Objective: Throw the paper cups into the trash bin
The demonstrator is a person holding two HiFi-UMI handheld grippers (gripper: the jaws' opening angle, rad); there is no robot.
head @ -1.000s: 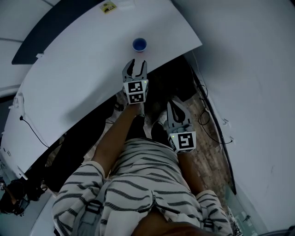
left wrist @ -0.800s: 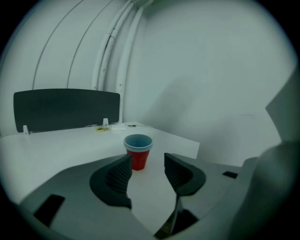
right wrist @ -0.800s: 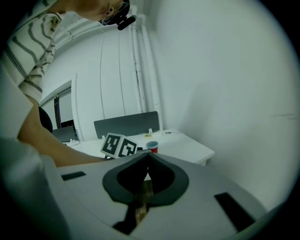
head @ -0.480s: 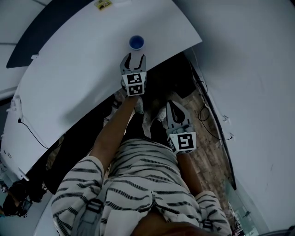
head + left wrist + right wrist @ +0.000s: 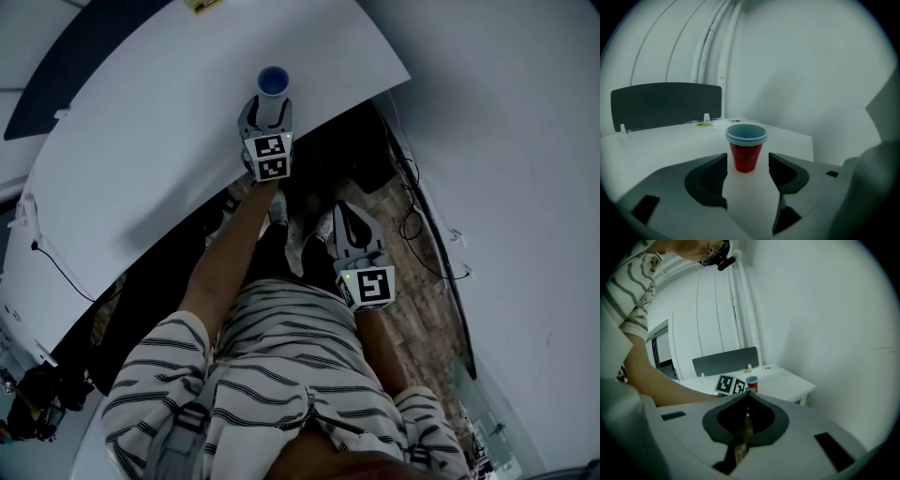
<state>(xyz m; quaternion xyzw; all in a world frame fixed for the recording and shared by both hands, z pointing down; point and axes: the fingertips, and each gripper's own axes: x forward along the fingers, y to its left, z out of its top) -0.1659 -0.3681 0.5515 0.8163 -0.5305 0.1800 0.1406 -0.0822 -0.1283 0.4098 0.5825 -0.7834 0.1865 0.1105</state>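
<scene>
A red paper cup [image 5: 746,151] with a pale blue inside stands upright near the right end of the white table [image 5: 141,141]. From above, its blue rim marks the cup [image 5: 272,82]. My left gripper [image 5: 265,111] is open; its jaws have just been opening. The cup stands between the fingertips [image 5: 715,165], with a gap on each side. My right gripper [image 5: 349,217] hangs over the floor beside the table, shut with nothing in it. In the right gripper view, the right gripper [image 5: 747,393] has its tips meeting, with the cup [image 5: 751,383] beyond them.
A dark panel [image 5: 665,105] stands along the table's far edge, with a yellow label [image 5: 703,124] lying near it. A white wall [image 5: 506,141] runs close on the right. Cables [image 5: 412,225] lie on the wooden floor under the table's right end.
My left gripper has moved forward across the table to the cup, and its jaws have widened and now flank it. The right gripper has stayed where it was.
</scene>
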